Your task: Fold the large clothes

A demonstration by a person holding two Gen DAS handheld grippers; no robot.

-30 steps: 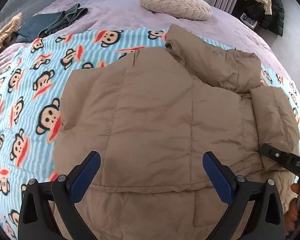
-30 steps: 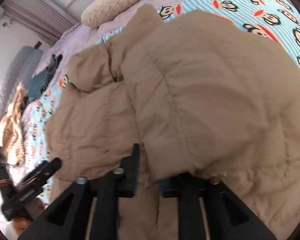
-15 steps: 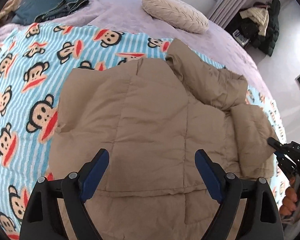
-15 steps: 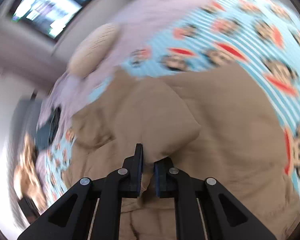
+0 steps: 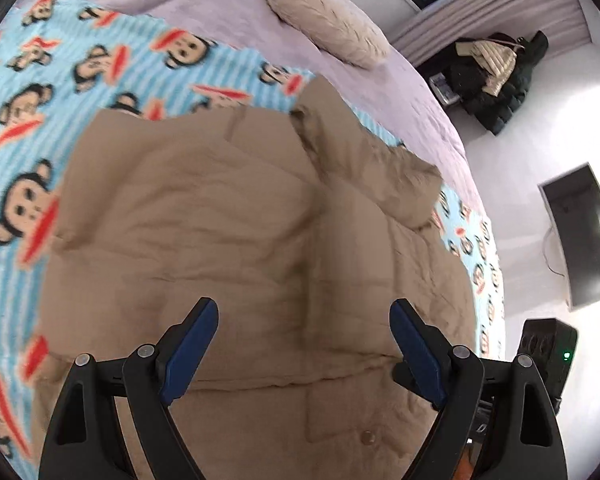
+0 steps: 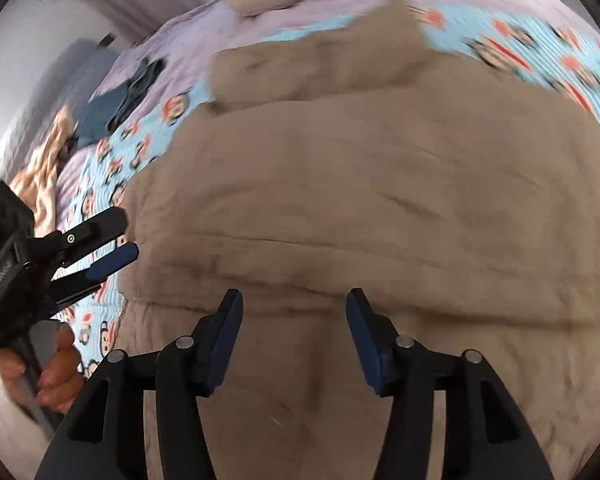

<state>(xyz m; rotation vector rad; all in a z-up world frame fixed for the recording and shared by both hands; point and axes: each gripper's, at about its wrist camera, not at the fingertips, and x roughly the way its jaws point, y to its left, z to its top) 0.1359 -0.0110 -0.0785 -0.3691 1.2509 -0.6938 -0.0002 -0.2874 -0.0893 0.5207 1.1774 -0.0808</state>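
Tan quilted puffer jacket [image 5: 228, 232] on monkey-print blue blanket [image 5: 32, 128]: soft, light, bulky, likely springy; pinch hem edge. Left gripper [image 5: 304, 344] wide, empty. Right gripper [image 6: 294, 336] opening, empty.

Soft daylight — motion blur, dark fisheye-warped edges.

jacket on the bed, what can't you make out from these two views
- Left wrist view: the jacket hem is cut off by the lower edge, behind the left tool.
- Right wrist view: motion blur smears the jacket seams; the right tool, jaws opening, nothing between them, hides the near edge.
- Dark clothes: too small and blurred to identify.
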